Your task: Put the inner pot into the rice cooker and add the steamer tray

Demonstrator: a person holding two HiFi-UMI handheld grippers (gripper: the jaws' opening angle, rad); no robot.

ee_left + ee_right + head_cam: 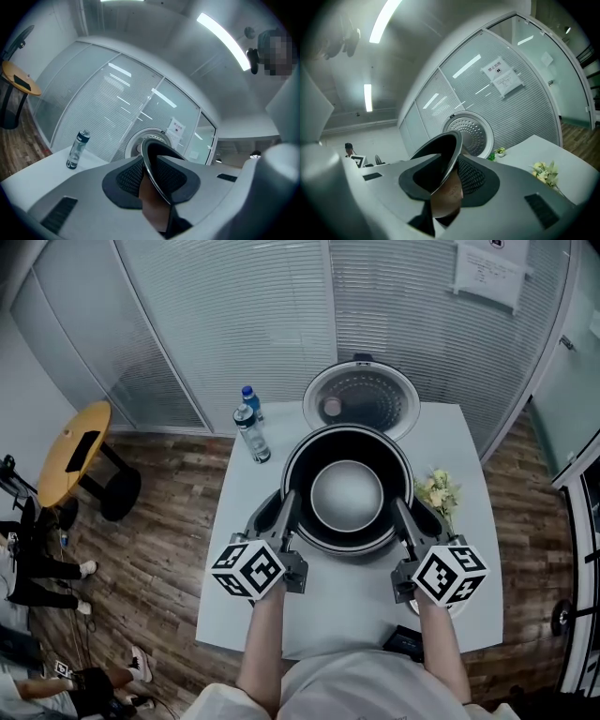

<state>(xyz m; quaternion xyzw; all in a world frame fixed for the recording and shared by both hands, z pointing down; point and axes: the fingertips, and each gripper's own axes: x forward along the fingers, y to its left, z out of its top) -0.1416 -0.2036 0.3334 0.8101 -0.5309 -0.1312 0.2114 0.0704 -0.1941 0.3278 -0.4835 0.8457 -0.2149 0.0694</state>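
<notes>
Obs., both views on the jaws agree with the head view.

- Your left gripper (289, 509) (157, 174) is closed on the left rim of the inner pot (347, 493) (153, 151). The dark rim runs edge-on between the two mesh pads (126, 177), one pad inside the wall and one outside.
- Your right gripper (410, 512) (448, 176) is clamped the same way on the pot's right rim (440, 154), with a pad on each face of it.
- Both grippers point roughly level, away from you, towards the far edge of the table (347, 610).
- The pot hangs mouth-up between the two grippers, over the middle of the table. Its inside is dark at the wall and pale metal at the bottom.
- The lid (361, 399) (137, 143) (471, 129) of the rice cooker stands open just behind the pot at the far edge, showing its perforated inner face.
- The pot covers whatever sits under it, so you cannot tell from here whether it is over the cooker body or already partly in it.
- A water bottle (253, 437) (77, 149) stands upright near the far left corner, apart from the pot.
- Flowers (439, 491) (544, 172) lie by the right edge, near your right gripper.
</notes>
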